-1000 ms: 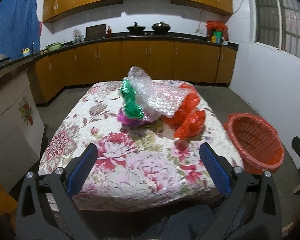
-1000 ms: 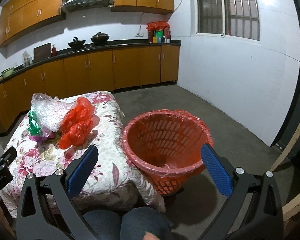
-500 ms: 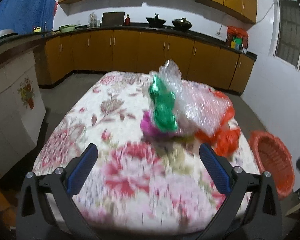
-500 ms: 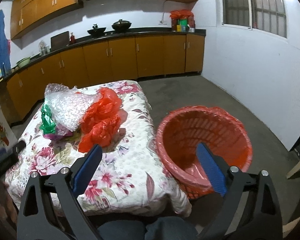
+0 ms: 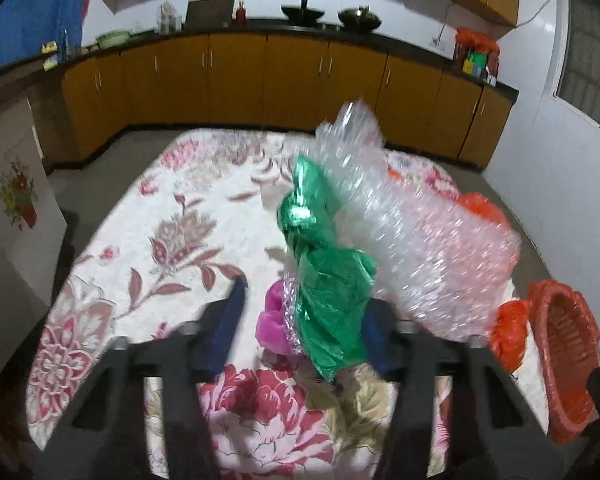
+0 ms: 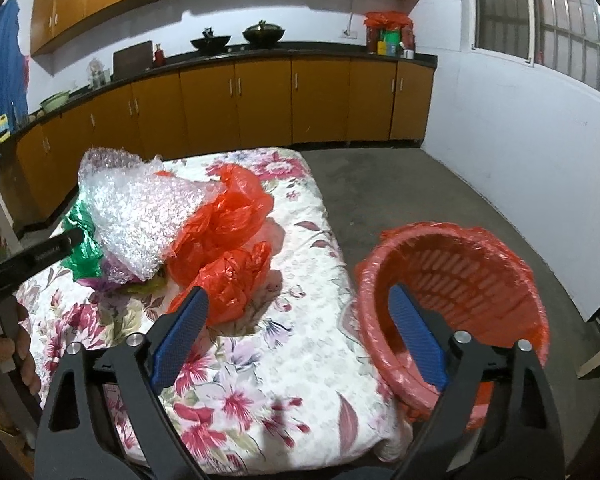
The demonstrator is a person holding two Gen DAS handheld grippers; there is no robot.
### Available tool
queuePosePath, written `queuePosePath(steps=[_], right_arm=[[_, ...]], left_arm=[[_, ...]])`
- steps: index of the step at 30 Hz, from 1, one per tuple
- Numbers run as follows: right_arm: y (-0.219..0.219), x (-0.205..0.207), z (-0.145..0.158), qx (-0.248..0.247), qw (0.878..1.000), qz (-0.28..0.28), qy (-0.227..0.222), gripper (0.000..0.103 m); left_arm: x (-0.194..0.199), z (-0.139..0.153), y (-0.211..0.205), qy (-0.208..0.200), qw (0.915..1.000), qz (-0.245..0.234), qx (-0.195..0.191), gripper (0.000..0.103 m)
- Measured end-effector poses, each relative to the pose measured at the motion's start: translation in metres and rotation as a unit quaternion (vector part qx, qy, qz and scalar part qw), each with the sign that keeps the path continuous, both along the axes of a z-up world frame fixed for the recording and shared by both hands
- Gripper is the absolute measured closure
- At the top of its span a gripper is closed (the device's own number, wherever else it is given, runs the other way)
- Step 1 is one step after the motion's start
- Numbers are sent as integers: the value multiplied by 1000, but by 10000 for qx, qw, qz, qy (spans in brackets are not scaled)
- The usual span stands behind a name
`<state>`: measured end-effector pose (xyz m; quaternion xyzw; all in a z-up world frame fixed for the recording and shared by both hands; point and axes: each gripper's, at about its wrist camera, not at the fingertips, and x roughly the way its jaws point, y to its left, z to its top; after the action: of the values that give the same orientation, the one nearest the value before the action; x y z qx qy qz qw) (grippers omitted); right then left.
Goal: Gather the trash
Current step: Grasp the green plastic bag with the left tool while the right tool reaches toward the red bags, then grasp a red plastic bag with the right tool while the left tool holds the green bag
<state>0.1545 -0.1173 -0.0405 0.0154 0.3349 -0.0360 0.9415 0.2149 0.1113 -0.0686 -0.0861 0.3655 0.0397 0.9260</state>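
Note:
A heap of trash lies on the floral table: a green foil wrapper (image 5: 324, 280), a magenta wrapper (image 5: 274, 322), a sheet of bubble wrap (image 5: 412, 224) and red plastic bags (image 6: 224, 240). My left gripper (image 5: 304, 328) is open, its fingers on either side of the green and magenta wrappers, partly closed in. My right gripper (image 6: 300, 332) is open and empty above the table's right edge, its right finger in front of the red basket (image 6: 460, 280). The heap also shows in the right wrist view, with the bubble wrap (image 6: 140, 208) on top.
The red basket stands on the floor right of the table (image 6: 284, 380), lined with a red bag; it also shows in the left wrist view (image 5: 568, 364). Orange kitchen cabinets (image 6: 260, 104) run along the back wall. A white wall is at the right.
My left gripper has moved forward into the trash heap and its fingers have narrowed around the green wrapper. My right gripper has moved forward and left over the table edge.

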Motion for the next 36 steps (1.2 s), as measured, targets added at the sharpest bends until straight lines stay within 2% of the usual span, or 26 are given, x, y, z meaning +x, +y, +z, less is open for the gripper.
queuePosePath(steps=[2, 4, 9, 17, 22, 26, 28, 29, 32, 36], right_arm=[[3, 7, -4, 25, 9999, 54, 90, 23], [4, 12, -8, 63, 9999, 84, 136, 27], [6, 25, -14, 293, 9992, 99, 262, 35], [28, 45, -25, 324, 9983, 291, 396, 36], [36, 61, -37, 382, 9977, 133, 546, 36], [38, 77, -58, 471, 9944, 113, 935, 36], [39, 77, -66, 578, 9923, 314, 1049, 52], [40, 75, -68, 601, 9917, 387, 1070, 64], [34, 64, -62, 696, 9922, 467, 926, 70], [15, 46, -46, 888, 9930, 431, 643, 71]], left_arm=[[1, -7, 7, 50, 9999, -45, -148, 95], [-5, -7, 14, -42, 9997, -47, -248, 100], [-26, 6, 29, -393, 9991, -77, -97, 100], [-47, 23, 50, -642, 9978, 156, -25, 100], [-61, 35, 59, -789, 9964, 306, 71, 100], [-68, 42, 60, -876, 9956, 310, 112, 100], [-71, 44, 58, -906, 9954, 288, 103, 100], [-72, 45, 57, -919, 9954, 272, 95, 100], [-75, 49, 52, -970, 9951, 195, 73, 100], [-79, 56, 40, -1070, 9943, 6, 30, 100]])
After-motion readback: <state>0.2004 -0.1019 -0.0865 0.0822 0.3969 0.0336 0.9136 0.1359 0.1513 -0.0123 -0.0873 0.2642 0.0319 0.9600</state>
